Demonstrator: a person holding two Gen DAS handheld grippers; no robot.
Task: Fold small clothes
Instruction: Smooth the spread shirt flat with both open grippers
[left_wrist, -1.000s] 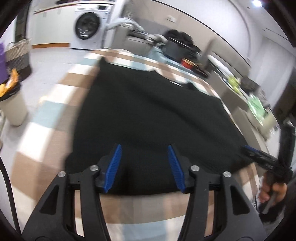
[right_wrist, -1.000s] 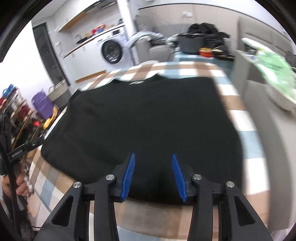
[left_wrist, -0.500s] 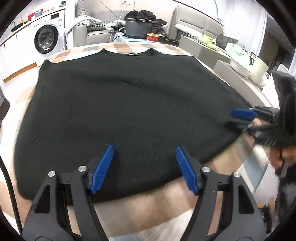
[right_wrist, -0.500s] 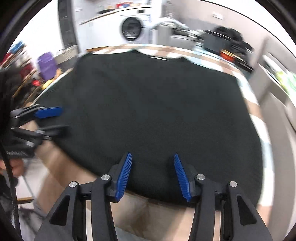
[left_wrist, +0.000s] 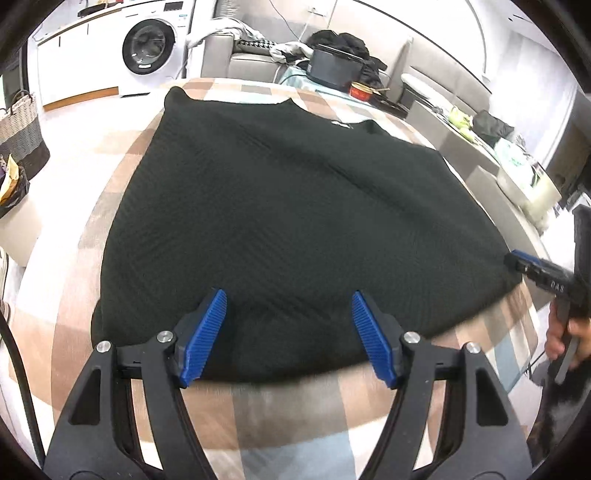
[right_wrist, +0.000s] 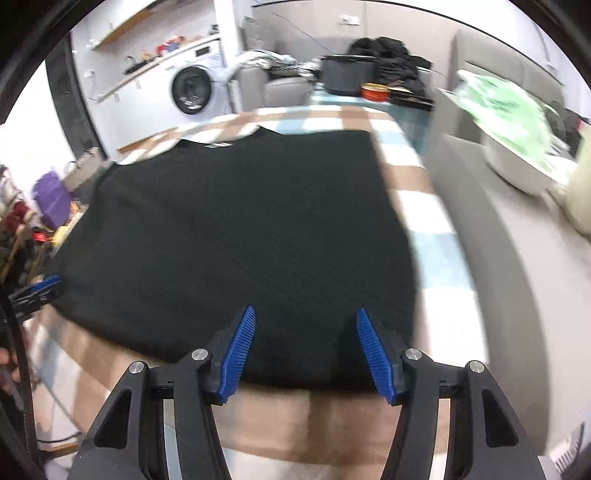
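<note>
Hand (left_wrist: 565, 332) only beside left-view garment (left_wrist: 295, 221)

- The black sweater (left_wrist: 295, 221) is matt knitted cloth with a fine ribbed texture.
- The surface (left_wrist: 288, 417) wears a smooth checked cloth in brown, white and pale blue.
- The left hand-held gripper (left_wrist: 288, 334) has matt black plastic arms, shiny metal screw heads, and blue ridged pads (left_wrist: 205, 334) that look rubbery.
- The right hand-held gripper (right_wrist: 306, 350) looks the same.
- The washing machine (left_wrist: 153, 48) is glossy white.
- The basket (left_wrist: 20, 129) is woven.
</note>
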